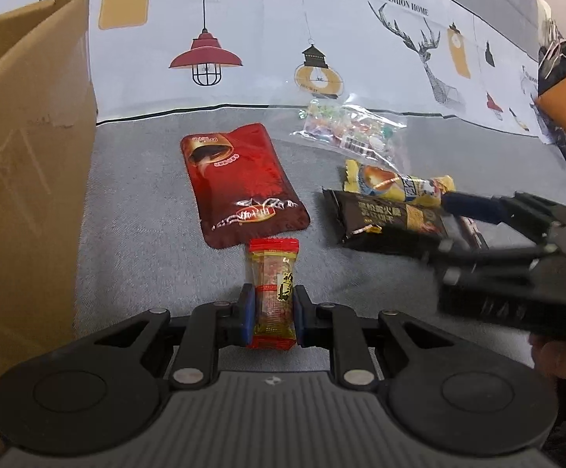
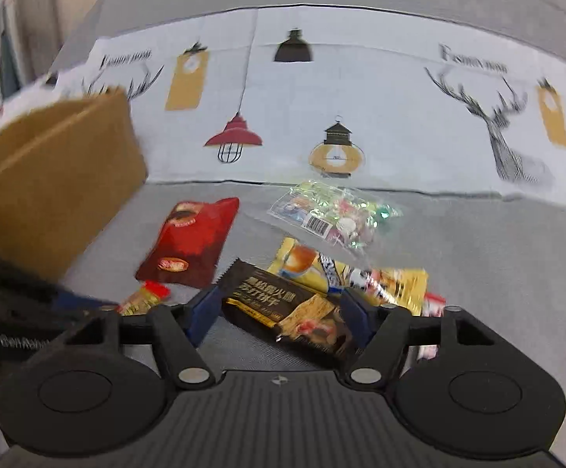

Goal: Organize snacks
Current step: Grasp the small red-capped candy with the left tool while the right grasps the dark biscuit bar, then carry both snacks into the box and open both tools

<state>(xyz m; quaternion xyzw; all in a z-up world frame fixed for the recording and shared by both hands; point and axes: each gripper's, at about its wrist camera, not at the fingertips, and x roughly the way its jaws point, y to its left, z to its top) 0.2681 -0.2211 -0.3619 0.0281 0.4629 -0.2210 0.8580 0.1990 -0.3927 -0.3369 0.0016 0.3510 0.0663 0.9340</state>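
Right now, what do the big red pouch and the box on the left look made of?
The red pouch looks like glossy plastic or foil laminate: it shows shiny highlights and flat sealed edges. The cardboard box looks like matte brown corrugated cardboard, with creases and a torn top edge.

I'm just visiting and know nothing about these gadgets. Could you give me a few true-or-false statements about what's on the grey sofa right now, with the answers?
1. The left hand-held gripper is closed on a small clear snack packet with red ends. True.
2. The black crinkly biscuit wrapper lies between the fingers of the right hand-held gripper. True.
3. The dark red foil pouch is inside the brown cardboard box. False: it lies on the grey sofa seat, beside the box.
4. The clear bag of colourful candies lies beyond the yellow wrapped snack. True.
5. The right hand-held gripper is squeezing the yellow wrapped snack. False: its jaws flank the black wrapper.
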